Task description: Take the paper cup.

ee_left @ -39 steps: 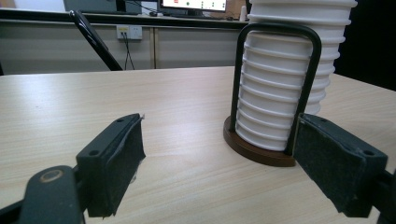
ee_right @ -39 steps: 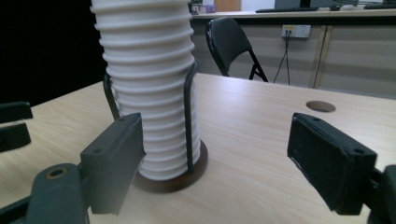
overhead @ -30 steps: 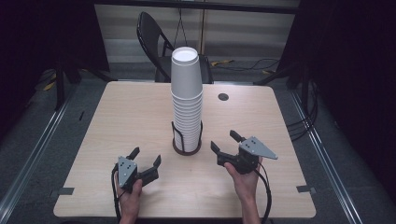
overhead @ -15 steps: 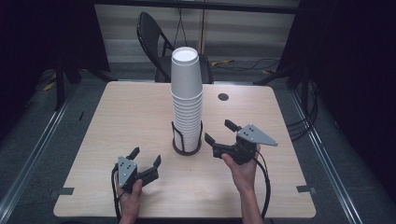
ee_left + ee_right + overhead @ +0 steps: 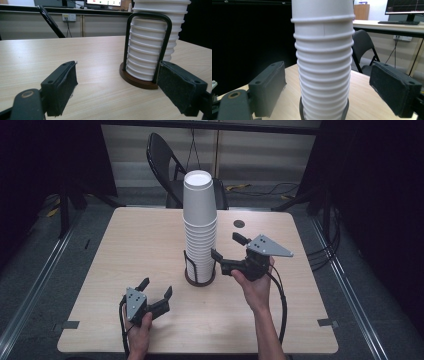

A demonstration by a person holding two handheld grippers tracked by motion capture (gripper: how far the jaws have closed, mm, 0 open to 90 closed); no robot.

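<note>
A tall stack of white paper cups (image 5: 200, 220) stands upside down in a black wire holder on a round brown base (image 5: 199, 279) at the table's middle. My right gripper (image 5: 228, 247) is lifted just right of the stack, open, its jaws pointing at the cups. Seen from the right gripper view, the stack (image 5: 324, 62) rises between the two wide-apart pads (image 5: 269, 87). My left gripper (image 5: 156, 289) rests open on the table near the front left. Its own view shows the holder's wire loop (image 5: 150, 42) and the brown base (image 5: 137, 80) ahead to the right.
The wooden table (image 5: 140, 240) has a small dark round disc (image 5: 239, 224) at its far right. A black folding chair (image 5: 170, 170) stands behind the table. Cables trail from both grippers toward the front edge.
My right gripper has risen off the table and moved left and forward, up to the cup stack. The left gripper has stayed where it was.
</note>
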